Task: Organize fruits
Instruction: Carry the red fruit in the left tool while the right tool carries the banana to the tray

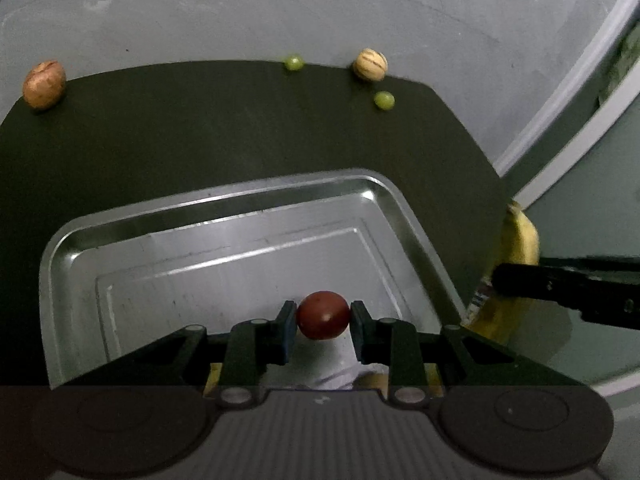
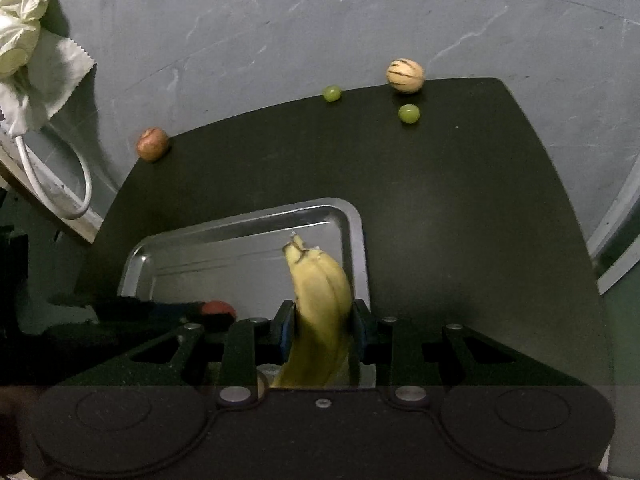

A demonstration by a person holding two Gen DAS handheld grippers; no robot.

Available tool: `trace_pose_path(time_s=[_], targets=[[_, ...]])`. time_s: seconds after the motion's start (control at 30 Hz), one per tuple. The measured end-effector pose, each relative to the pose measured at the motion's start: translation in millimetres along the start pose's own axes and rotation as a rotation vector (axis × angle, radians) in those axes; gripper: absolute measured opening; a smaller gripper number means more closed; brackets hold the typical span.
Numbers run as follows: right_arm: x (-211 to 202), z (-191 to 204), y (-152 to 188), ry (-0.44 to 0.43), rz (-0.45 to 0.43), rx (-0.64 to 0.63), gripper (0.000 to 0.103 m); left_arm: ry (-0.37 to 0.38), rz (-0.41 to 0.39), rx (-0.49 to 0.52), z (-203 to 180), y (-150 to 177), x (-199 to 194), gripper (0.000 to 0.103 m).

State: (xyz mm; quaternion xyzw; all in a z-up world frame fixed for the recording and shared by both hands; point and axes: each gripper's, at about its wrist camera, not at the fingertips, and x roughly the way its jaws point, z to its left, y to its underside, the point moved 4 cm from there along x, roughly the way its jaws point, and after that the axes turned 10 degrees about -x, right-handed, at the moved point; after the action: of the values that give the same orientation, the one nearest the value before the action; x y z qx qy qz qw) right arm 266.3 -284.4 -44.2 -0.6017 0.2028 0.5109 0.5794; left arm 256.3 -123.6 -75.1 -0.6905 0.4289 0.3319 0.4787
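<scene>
My left gripper point(image 1: 323, 316) is shut on a small dark red round fruit point(image 1: 323, 315), held above the metal tray point(image 1: 224, 216). My right gripper point(image 2: 323, 320) is shut on a yellow banana point(image 2: 320, 304), held over the tray's right part point(image 2: 248, 216). The banana also shows at the right of the left wrist view point(image 1: 520, 236). The red fruit shows in the right wrist view point(image 2: 218, 307), in the other gripper. On the dark mat's far edge lie a brown fruit point(image 1: 44, 84), a striped pale fruit point(image 1: 371, 64) and two green grapes point(image 1: 293, 63) point(image 1: 384, 100).
The dark green mat point(image 2: 440, 200) lies on a grey surface point(image 2: 240, 40). A crumpled cloth and paper point(image 2: 24, 48) and a white cable point(image 2: 76, 184) lie at the far left. A pale ledge point(image 1: 560, 120) runs along the right.
</scene>
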Motion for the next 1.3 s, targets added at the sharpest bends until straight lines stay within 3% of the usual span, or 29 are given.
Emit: trace_pose_path(time_s=[0.7,0.93,1.13,1.3], targets=[[72.6,2.3,-22.8,-0.026,0.119,-0.003,0.032,-0.034,0.078,0.043,-1.2,-0.1,27.5,0.031],[75.1,2.9,-21.3,-0.019,0.12,0.004,0.032,-0.033,0.081,0.032,2.4,-0.9,27.5,0.032],[68.8,-1.1,-16.4,-0.02,0.108,0.033,0.04,-0.032,0.09,0.019,3.7,-2.2,28.3,0.032],[54.5,-3.8,-10.8,-0.023,0.083,0.051,0.046,-0.04,0.086,0.007,7.5,-1.9,25.5,0.041]])
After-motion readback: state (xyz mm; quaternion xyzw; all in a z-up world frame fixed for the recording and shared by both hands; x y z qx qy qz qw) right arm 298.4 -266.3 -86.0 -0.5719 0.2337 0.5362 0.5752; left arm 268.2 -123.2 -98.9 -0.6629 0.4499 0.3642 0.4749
